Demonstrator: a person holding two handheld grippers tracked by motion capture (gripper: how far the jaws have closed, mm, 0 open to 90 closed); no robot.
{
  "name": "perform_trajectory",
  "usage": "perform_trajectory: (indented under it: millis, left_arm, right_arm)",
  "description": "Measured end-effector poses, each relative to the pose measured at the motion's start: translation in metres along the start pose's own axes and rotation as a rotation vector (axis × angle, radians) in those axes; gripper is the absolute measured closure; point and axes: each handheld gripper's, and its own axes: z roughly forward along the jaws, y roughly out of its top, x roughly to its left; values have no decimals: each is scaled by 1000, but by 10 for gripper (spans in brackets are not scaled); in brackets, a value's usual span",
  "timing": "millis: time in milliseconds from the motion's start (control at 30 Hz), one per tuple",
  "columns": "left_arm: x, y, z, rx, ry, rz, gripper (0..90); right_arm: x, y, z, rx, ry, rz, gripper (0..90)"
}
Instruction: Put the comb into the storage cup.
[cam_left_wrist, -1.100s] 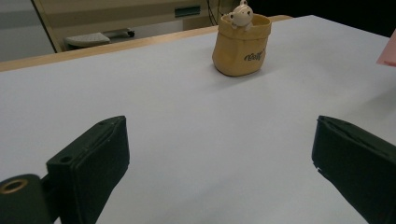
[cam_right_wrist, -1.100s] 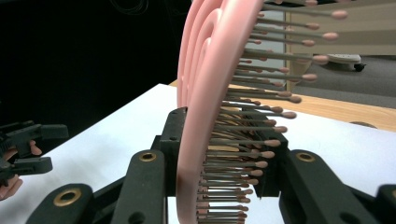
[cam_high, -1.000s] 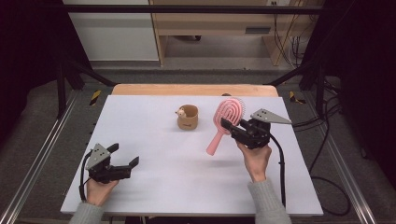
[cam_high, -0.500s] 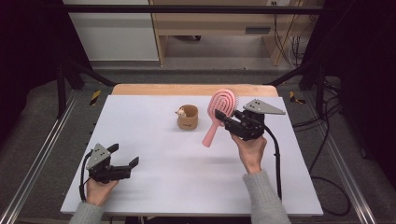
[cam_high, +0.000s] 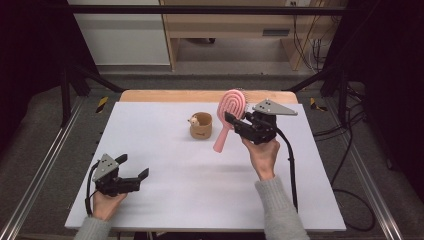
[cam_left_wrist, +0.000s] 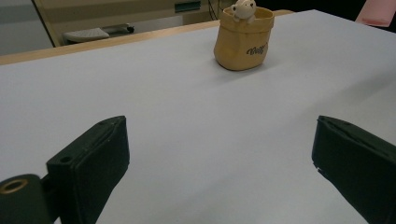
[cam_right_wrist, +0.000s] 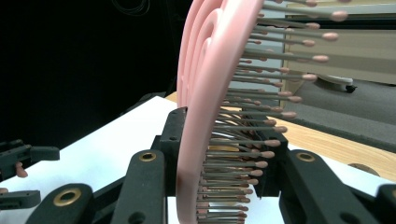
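Pinching pink hairbrush (cam_high: 231, 114), right gripper (cam_high: 239, 125) jaws; left gripper (cam_high: 134, 175) jaws spread

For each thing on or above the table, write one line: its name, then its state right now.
Hairbrush: lifted off the table, gripped near its head, handle pointing down, bristles facing away from the person.
Cup: upright on the table, a small figure at its rim.
Right gripper: shut on the hairbrush.
Left gripper: open, holding nothing, low over the table.

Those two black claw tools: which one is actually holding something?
The right gripper, near the far edge of the table, is clamped on a pink hairbrush. The left gripper sits open and empty near the front.
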Motion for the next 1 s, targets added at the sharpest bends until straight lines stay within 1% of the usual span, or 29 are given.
perform_trajectory:
  millis: [67,167,400,567,767,1000]
  left_arm:
    - [0,0,0,-1,-1,0,41]
    - [0,0,0,1,0,2,41]
    - [0,0,0,2,2,0,41]
    - [0,0,0,0,1,-1,41]
    - [0,0,0,2,0,-2,41]
    - [1,0,0,3,-1,-4,41]
  right_arm:
    - [0,2,2,0,3,-3,637]
    - [0,4,4,2,-4,-9,637]
    - [-2,10,8,-2,-15,-3,637]
    - [-5,14,12,-4,-30,0,637]
    - [-6,19,18,-3,-44,-5,637]
    - [-5,26,25,-5,-47,-9,637]
